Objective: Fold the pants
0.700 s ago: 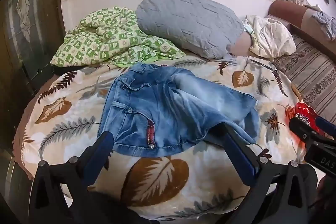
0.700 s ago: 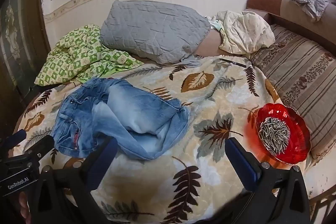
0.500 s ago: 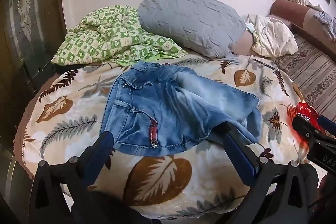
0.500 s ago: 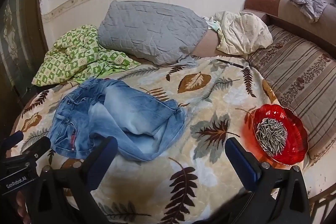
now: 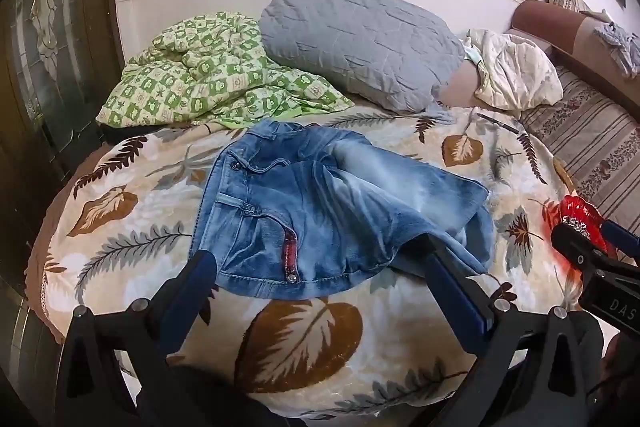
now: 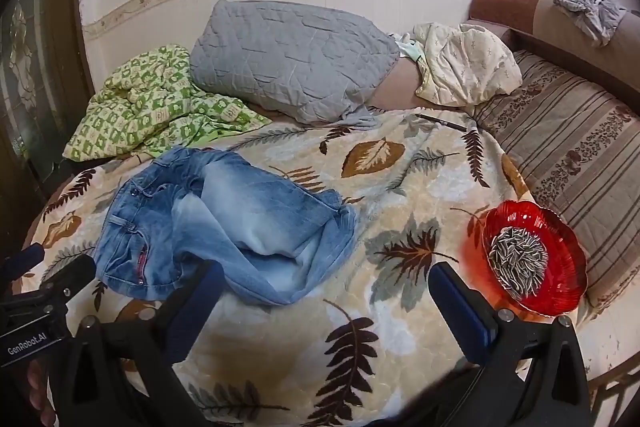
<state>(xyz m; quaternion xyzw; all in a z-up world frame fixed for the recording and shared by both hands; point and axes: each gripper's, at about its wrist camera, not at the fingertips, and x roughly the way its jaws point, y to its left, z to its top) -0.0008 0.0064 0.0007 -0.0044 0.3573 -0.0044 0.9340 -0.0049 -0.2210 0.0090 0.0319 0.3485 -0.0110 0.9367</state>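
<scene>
Faded blue jeans point(image 5: 320, 211) lie loosely folded and rumpled on a leaf-print blanket point(image 5: 304, 339), waistband to the left, legs bunched to the right. They also show in the right wrist view point(image 6: 224, 227). My left gripper point(image 5: 320, 263) is open and empty, hovering over the jeans' near edge. My right gripper point(image 6: 326, 277) is open and empty, above the blanket just right of the jeans' near hem. Each gripper shows at the edge of the other's view.
A red bowl of sunflower seeds point(image 6: 532, 257) sits on the blanket at the right. A grey pillow point(image 5: 360, 39), a green checked quilt point(image 5: 208, 83) and a cream cloth point(image 5: 516, 71) lie at the back. A pen point(image 6: 440, 121) lies near a striped sofa point(image 6: 580, 147).
Both grippers have drifted slightly, so the jeans sit a little lower and closer in view. The jeans have not moved and both grippers stay open.
</scene>
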